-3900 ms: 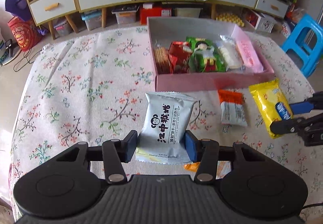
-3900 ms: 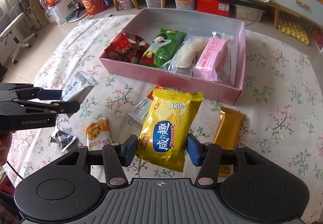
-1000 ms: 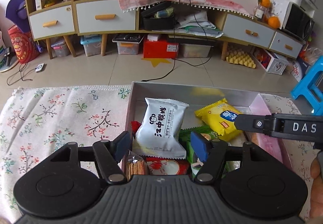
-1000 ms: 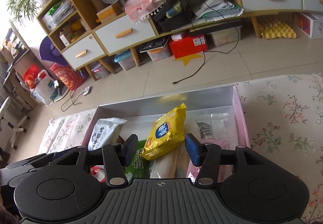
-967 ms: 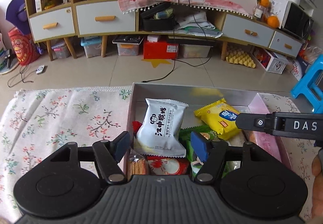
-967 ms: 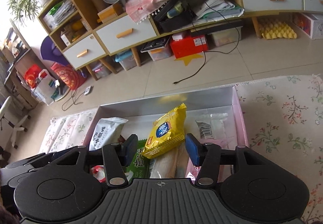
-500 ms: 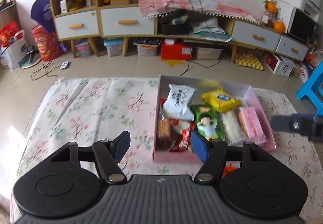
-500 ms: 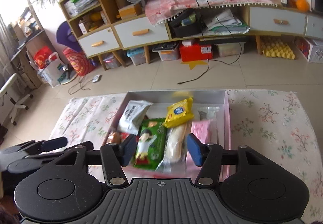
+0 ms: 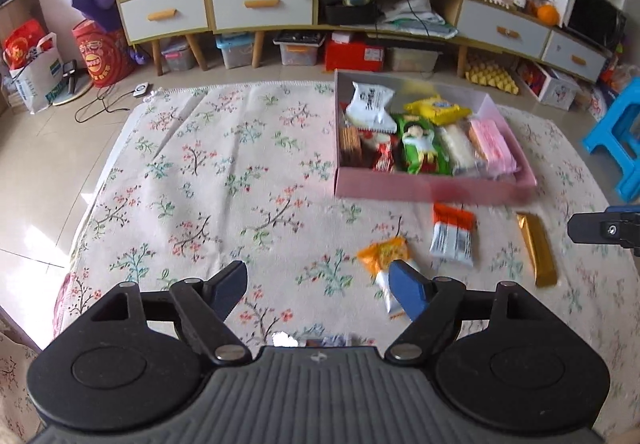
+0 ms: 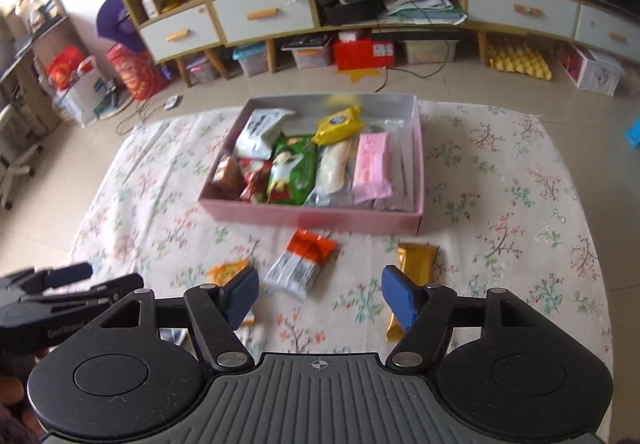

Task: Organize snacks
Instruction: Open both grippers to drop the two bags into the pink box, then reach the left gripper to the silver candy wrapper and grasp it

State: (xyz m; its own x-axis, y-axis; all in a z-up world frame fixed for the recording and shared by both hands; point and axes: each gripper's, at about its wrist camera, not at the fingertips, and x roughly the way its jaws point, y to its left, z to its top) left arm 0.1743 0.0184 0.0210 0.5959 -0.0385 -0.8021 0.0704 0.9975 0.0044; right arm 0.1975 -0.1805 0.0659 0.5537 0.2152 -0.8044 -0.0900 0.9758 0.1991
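The pink box sits in the upper right of the left wrist view, on the table with its floral cloth. Inside the box, a white-grey biscuit packet and a yellow cracker packet lie at the far end. In front of them, side by side, lie a brown cracker stack, a red packet, a green packet, a pale clear-wrapped snack and a pink packet.

Three snacks lie on the cloth below the box, apart from one another: an orange-and-white packet, a small orange packet and a gold bar.

The left claw occupies the lower centre of its view; its jaws have just been opening and stand wide apart with nothing between them. The right claw likewise has just been opening, and its jaws stand wide and empty over the cloth. In the right wrist view the gold bar is partly hidden behind the right-hand blue pad, and the small orange packet behind the left-hand pad.
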